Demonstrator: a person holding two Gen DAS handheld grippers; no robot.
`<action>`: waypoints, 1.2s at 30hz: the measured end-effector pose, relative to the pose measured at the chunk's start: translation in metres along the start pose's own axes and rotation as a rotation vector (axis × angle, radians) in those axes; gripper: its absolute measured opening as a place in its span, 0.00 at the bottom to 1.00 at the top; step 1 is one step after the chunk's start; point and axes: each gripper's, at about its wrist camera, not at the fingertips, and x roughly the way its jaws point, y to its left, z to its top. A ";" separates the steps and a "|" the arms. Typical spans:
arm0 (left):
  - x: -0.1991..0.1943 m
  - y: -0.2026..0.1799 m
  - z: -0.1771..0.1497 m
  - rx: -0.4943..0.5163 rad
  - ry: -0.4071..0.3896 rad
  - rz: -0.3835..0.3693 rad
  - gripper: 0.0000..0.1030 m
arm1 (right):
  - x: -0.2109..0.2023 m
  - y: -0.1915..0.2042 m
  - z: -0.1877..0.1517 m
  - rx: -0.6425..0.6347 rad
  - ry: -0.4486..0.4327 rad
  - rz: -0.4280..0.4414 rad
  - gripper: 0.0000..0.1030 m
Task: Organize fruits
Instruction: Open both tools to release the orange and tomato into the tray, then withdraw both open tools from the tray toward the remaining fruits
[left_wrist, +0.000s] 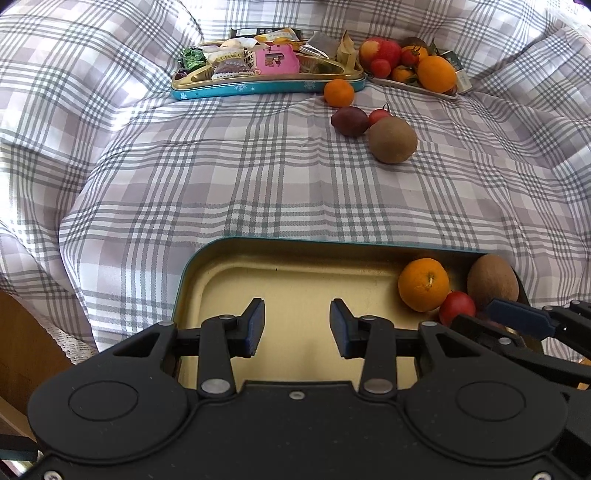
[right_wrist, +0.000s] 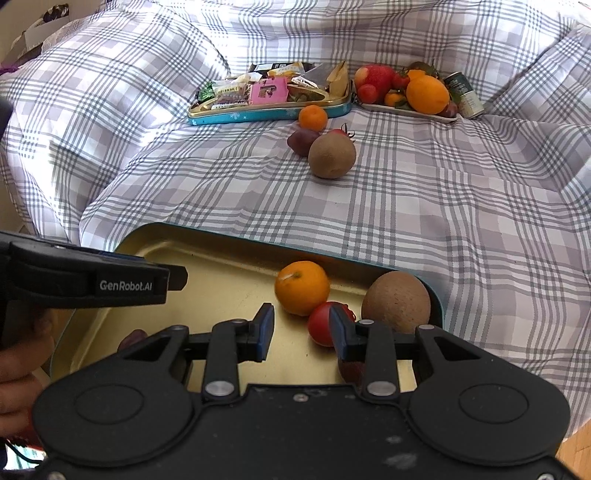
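A gold tin tray (left_wrist: 295, 266) (right_wrist: 221, 266) with a teal rim lies in front of both grippers. It holds an orange (left_wrist: 423, 284) (right_wrist: 302, 287), a red tomato (left_wrist: 457, 307) (right_wrist: 321, 323) and a kiwi (left_wrist: 492, 282) (right_wrist: 397, 301). My left gripper (left_wrist: 297, 326) is open and empty over the tray's bare middle. My right gripper (right_wrist: 301, 330) is open over the tray, its right finger in front of the tomato. Loose on the cloth lie a mandarin (left_wrist: 339, 92) (right_wrist: 313, 117), a dark plum (left_wrist: 349, 120) (right_wrist: 298, 142), a small tomato (left_wrist: 378, 115) (right_wrist: 341, 132) and a kiwi (left_wrist: 392, 139) (right_wrist: 331, 155).
A teal tin of wrapped snacks (left_wrist: 266, 86) (right_wrist: 269, 110) stands at the back. A white plate of fruit (left_wrist: 410, 83) (right_wrist: 406, 109) is at the back right, with a can (right_wrist: 463, 94) beside it. The plaid cloth (left_wrist: 221, 177) rises in folds around the edges.
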 end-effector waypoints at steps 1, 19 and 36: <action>-0.001 0.000 0.000 0.001 0.000 0.001 0.47 | -0.001 0.000 -0.001 0.003 -0.002 0.001 0.35; -0.012 -0.004 -0.006 0.000 -0.008 0.031 0.47 | -0.018 -0.005 -0.008 0.035 -0.031 0.011 0.35; -0.009 0.011 0.023 -0.019 -0.044 0.073 0.47 | -0.007 -0.020 0.031 0.098 -0.052 -0.010 0.41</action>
